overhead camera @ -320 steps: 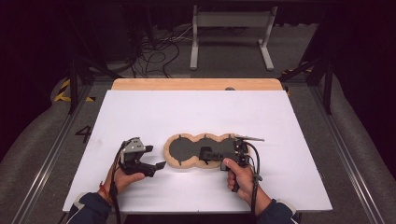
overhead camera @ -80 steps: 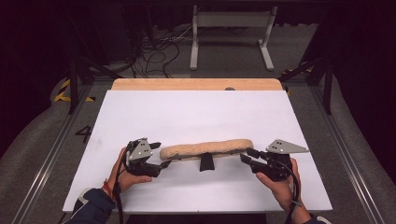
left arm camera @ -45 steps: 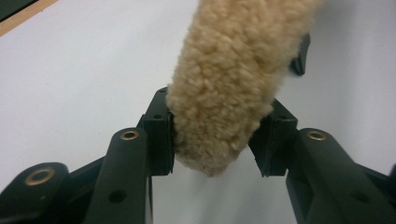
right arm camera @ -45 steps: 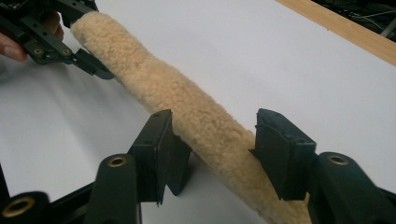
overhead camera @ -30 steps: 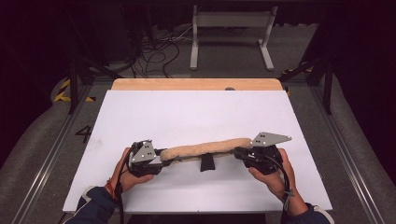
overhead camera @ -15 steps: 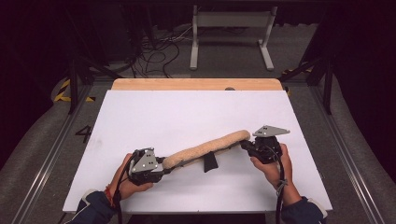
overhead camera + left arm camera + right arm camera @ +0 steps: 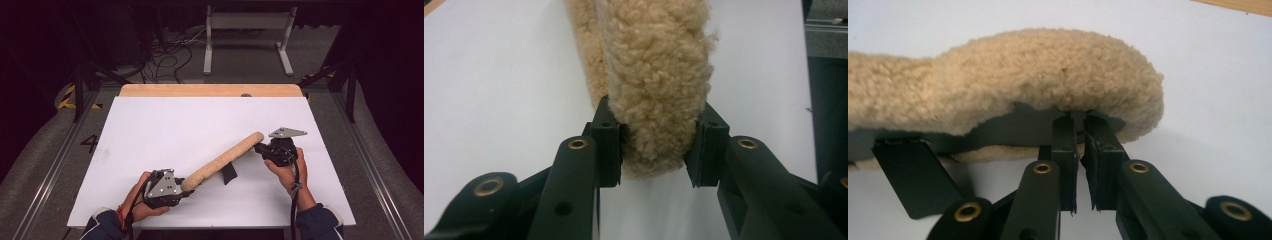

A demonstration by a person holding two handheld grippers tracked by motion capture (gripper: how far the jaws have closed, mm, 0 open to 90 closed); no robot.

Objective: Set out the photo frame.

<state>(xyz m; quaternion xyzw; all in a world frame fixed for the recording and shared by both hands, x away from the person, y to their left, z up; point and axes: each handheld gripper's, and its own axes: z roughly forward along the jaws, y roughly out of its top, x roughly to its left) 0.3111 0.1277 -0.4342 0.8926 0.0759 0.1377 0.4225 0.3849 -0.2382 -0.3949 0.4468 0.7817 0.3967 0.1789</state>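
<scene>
both hand-held grippers, left (image 7: 186, 187) and right (image 7: 260, 148), clamped on opposite ends of fleecy pad (image 7: 221, 161) between them

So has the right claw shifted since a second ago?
Yes. The right claw, shut on the fleece pad, has moved farther from the person, toward the wooden table edge.

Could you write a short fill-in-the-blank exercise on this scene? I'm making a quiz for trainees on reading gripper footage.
1. The long tan fleece pad is held at each end by a ____.
2. The left gripper clamps the fleece pad across its ____ end.
3. The right gripper is shut on the pad's dark grey ____ edge, under the fleece.
4. Both grippers work over the ____ table top.

Missing words: gripper; near; backing; white
</scene>
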